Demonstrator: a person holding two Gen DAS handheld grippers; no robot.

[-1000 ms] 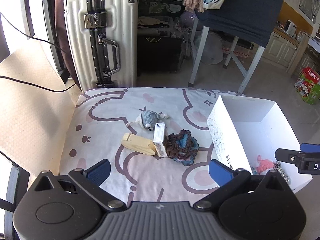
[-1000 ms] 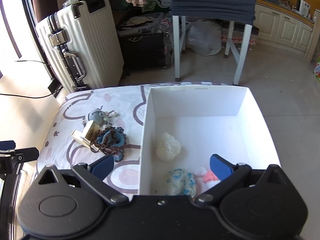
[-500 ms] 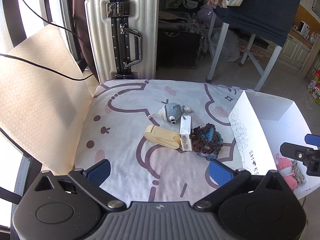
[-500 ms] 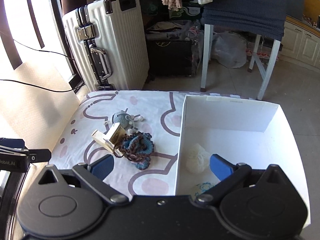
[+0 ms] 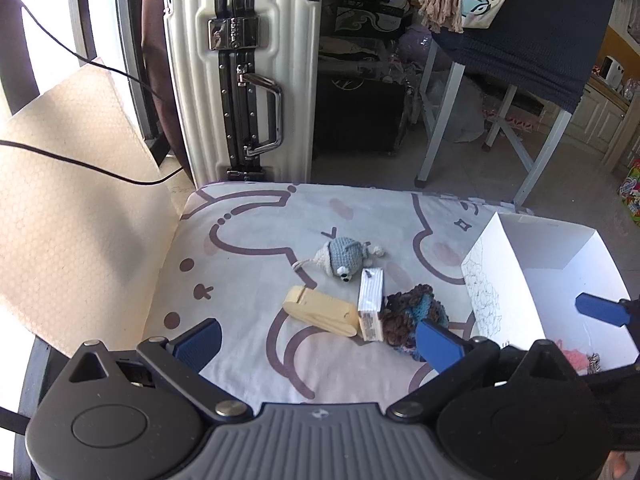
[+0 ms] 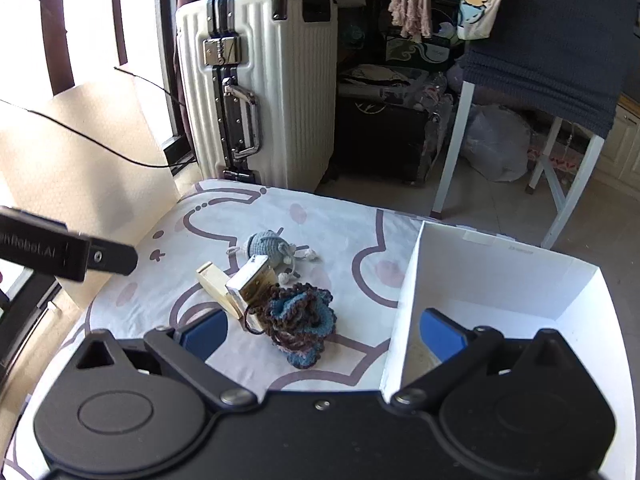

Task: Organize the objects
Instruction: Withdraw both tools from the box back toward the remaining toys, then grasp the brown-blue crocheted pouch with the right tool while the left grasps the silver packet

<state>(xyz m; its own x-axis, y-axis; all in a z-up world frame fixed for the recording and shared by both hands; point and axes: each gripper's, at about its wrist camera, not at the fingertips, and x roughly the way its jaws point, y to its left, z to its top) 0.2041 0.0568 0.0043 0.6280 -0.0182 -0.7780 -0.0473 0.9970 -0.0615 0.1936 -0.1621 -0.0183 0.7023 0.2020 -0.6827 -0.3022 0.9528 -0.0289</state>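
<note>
On the patterned cloth (image 5: 248, 248) lie a grey-blue crocheted mouse (image 5: 343, 255) (image 6: 269, 245), a cream wooden block (image 5: 320, 311) (image 6: 214, 280), a small white carton (image 5: 370, 300) (image 6: 253, 280) and a brown-and-blue crocheted scrunchie (image 5: 410, 316) (image 6: 301, 326). The white box (image 5: 492, 288) (image 6: 496, 276) stands at the right, with a pink knitted item (image 5: 576, 358) inside. My left gripper (image 5: 316, 344) is open, hovering just short of the pile. My right gripper (image 6: 323, 330) is open too, straddling the scrunchie and the box's left wall.
A white hard-shell suitcase (image 5: 240, 76) (image 6: 256, 88) stands behind the cloth. A white-legged table (image 5: 496, 140) draped in dark fabric is at the back right. A beige panel (image 5: 72, 184) crossed by a black cable borders the left.
Both grippers have swung left: the pile has shifted toward the centre-right in both views and the box has slid to the right. Neither gripper has closed.
</note>
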